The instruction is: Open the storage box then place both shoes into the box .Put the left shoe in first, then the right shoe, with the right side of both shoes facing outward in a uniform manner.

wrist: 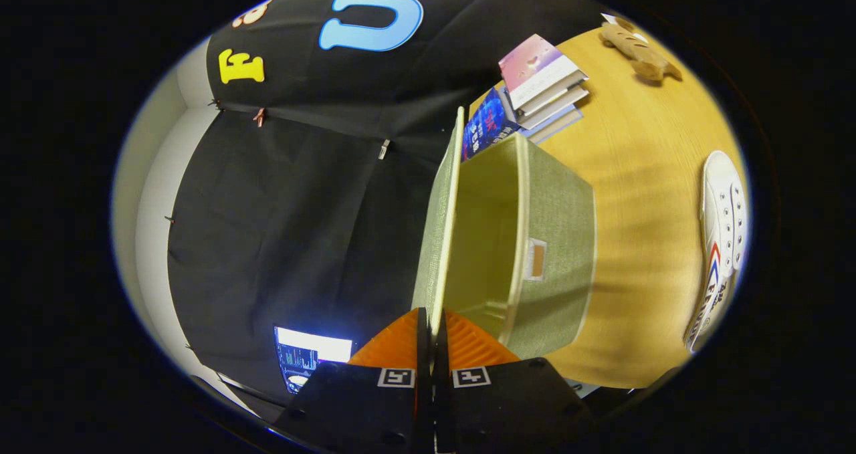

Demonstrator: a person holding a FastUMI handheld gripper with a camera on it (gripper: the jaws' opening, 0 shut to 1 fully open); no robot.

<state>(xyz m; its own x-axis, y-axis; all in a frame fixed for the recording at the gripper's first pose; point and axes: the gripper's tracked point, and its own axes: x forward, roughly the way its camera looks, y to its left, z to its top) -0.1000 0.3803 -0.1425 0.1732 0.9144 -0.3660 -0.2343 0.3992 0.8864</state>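
We are seeing the tongs (431,333) closing their two fingers (394,347) together on the edge of the lid (441,220) of the storage box (555,253), so the lid's thin edge is sitting pinched between them. The view is rolled on its side, so the counter (642,173) is running up the far side of the box. The lid is standing swung up, away from the box mouth, and we are looking at it almost edge-on, so its face is hard to make out. The green fabric box is standing open just ahead of the fingers, with its pale inside showing; its floor is partly hidden by the near wall. A small tag (535,259) is sitting on its front wall.

Beyond the box and well apart from it, a white shoe (719,240) is lying on the counter, cut off by the view's rim, so we cannot tell which foot it belongs to. Behind the box, a stack of books (535,89) is lying near the counter's back edge, its lower book partly hidden by the lid. Farther off, a small tan toy (638,49) is resting, too blurred to name. Near the fingers, on the other side from the box, a lit screen (311,357) is glowing, partly covered by the tongs' body.
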